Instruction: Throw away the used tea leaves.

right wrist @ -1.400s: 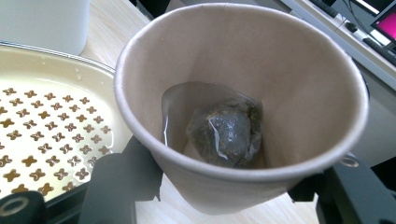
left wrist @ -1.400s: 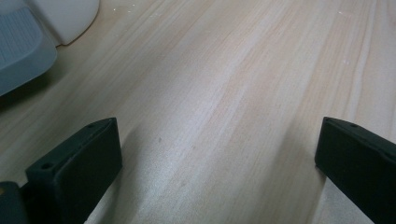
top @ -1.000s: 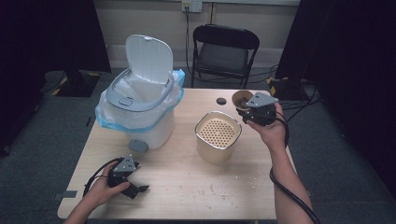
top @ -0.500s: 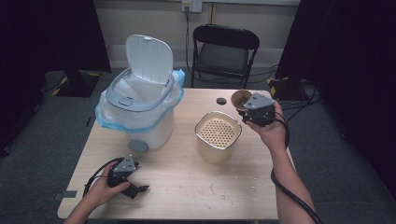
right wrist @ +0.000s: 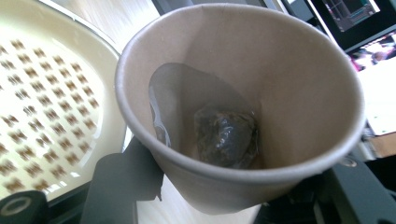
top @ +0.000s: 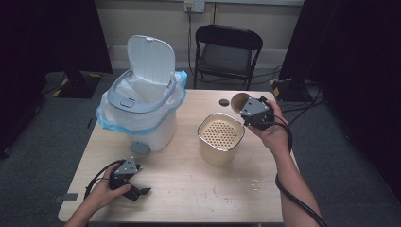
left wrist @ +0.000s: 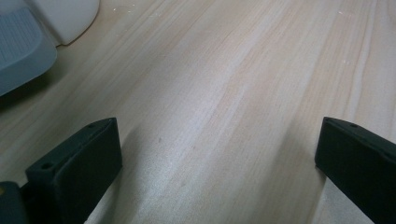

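My right gripper [top: 244, 107] is shut on a brown paper cup [top: 238, 100], held in the air just right of and above a cream container with a perforated insert [top: 221, 137]. In the right gripper view the cup [right wrist: 280, 84] lies tilted with its mouth toward the camera, its wall between the black jaws. A wet dark tea bag [right wrist: 226, 137] and a little liquid sit at its bottom, and the perforated insert [right wrist: 42, 107] lies to its left. My left gripper [top: 141, 191] rests on the table near the front left, open with only bare wood [left wrist: 217, 93] between its jaws.
A white pedal bin [top: 142, 113] with a blue-edged liner and raised lid [top: 151, 59] stands at the back left; its grey pedal [left wrist: 21, 51] is close to the left gripper. A small black cap [top: 224, 102] lies behind the container. A black chair [top: 227, 52] stands beyond the table.
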The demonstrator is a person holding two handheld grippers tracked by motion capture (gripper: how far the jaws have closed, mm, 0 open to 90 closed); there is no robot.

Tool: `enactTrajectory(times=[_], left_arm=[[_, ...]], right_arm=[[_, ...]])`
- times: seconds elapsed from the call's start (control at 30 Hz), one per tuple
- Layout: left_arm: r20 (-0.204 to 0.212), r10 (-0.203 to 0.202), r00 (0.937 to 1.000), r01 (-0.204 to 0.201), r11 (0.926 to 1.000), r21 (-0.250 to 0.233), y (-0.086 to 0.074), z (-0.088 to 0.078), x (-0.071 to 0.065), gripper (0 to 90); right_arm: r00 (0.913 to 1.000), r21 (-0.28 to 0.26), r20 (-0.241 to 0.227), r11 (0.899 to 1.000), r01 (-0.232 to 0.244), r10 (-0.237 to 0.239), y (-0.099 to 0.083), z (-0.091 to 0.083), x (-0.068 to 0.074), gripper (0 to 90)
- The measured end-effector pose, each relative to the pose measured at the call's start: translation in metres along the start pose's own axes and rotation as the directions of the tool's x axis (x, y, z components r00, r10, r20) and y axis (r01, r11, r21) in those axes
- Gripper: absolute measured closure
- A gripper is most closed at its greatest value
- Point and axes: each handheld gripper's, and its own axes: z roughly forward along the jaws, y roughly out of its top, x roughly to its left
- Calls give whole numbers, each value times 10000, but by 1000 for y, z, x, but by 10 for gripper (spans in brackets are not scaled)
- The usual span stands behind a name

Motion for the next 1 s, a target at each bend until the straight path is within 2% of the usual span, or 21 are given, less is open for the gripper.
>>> enactTrajectory(times=[0.03,0.17,0.23,0.37,0.43,0.57,0.73,0.83,0.9,1.0], left_arm=[[0,11,10000,-11,10000,7,0,0,0,1],[-1,4,10000,-4,10000,0,0,0,0,1],[50,-2,10000,2,10000,-27,0,0,0,0],[47,-3,10000,3,10000,-28,0,0,0,0],[8,61,10000,-61,10000,-18,0,0,0,0],[48,-2,10000,2,10000,-27,0,0,0,0],[5,60,10000,-60,10000,-23,0,0,0,0],[8,62,10000,-62,10000,-22,0,0,1,0],[4,64,10000,-64,10000,-20,0,0,1,0],[8,76,10000,-76,10000,-10,0,0,1,0]], right_arm=[[9997,173,64,9996,221,-222,1,0,1,435],[9983,290,176,9980,559,-564,3,-1,1,436],[9958,588,297,9947,848,-867,4,-1,2,436],[9930,630,430,9923,1068,-1097,5,-1,4,437],[9861,805,573,9852,1513,-1561,6,-2,5,437],[9853,729,619,9852,1549,-1595,6,-3,5,437],[9734,965,772,9733,2082,-2158,7,-6,6,438],[9697,976,800,9700,2228,-2308,8,-7,7,438],[9623,1068,837,9625,2494,-2587,9,-7,9,438],[9365,1442,921,9351,3238,-3385,10,-6,14,438]])
